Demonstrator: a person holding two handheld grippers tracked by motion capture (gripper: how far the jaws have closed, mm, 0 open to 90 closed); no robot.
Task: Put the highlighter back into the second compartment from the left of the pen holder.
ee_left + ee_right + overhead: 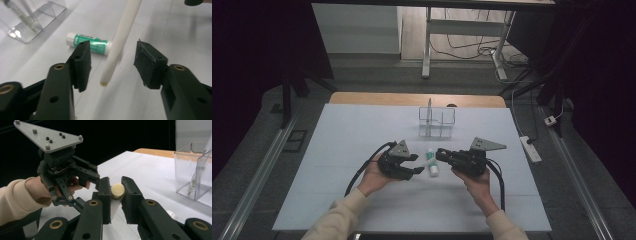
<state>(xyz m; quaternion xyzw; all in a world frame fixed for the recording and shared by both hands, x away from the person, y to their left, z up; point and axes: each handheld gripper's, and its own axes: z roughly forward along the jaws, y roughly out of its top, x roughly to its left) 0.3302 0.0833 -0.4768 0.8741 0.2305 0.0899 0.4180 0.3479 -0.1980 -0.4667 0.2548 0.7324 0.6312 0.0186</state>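
White stick (120,37): slim, rigid, light, smooth, likely slippery. Clamped at capped end between shut right gripper (117,191) pads; free end hanging between open left gripper (112,65) pads, untouched. Recommended hold: mid-shaft, square across pads.

A slim white stick (119,40) with a tan, rounded end runs from the top centre of the left gripper view down to mid-frame, tilted and clear of the desk. In the right gripper view its other end (117,190) sits at mid-frame. In the high view it is a short pale bar at centre, just left of a green-and-white tube.
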